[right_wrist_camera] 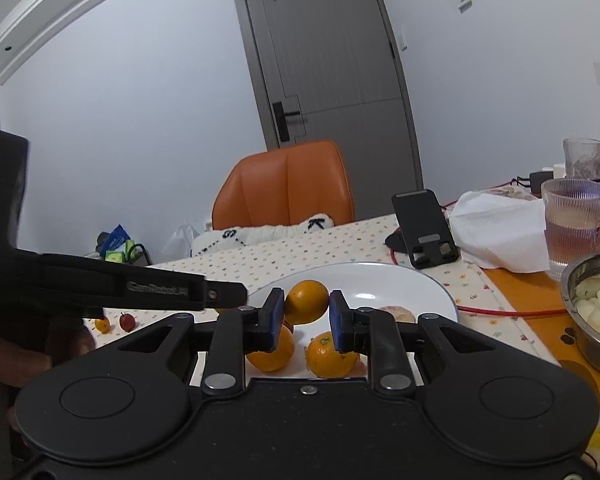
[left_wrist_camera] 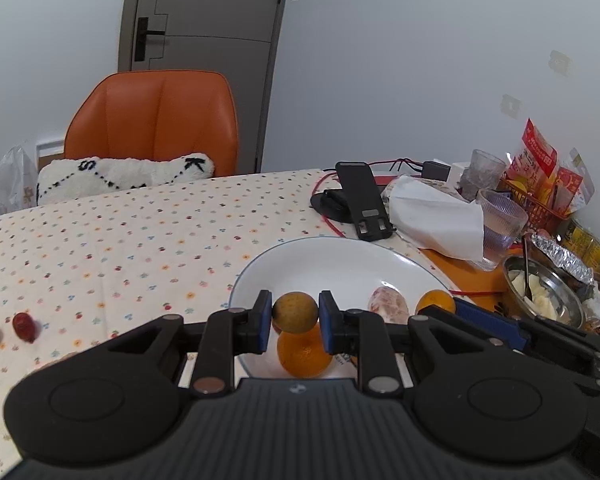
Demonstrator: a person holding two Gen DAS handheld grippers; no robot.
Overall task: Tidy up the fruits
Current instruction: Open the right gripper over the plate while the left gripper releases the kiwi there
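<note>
Biggest risk: both grippers crowded over the white plate (left_wrist_camera: 260, 264) near the table's right edge; a bump could knock a fruit loose. Left gripper (left_wrist_camera: 295, 322) gripped a dull orange (left_wrist_camera: 295, 313), right gripper (right_wrist_camera: 306, 318) clamped a bright orange (right_wrist_camera: 307, 302), both held level, w/ fruit above the plate.

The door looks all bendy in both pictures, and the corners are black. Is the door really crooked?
Probably not. In the left wrist view the door bows at its edges, and in the right wrist view the door leans and curves. That is fisheye lens distortion, strongest away from the middle. The black corners are the lens rim. Light is soft and even in both views, with no harsh glare.
</note>
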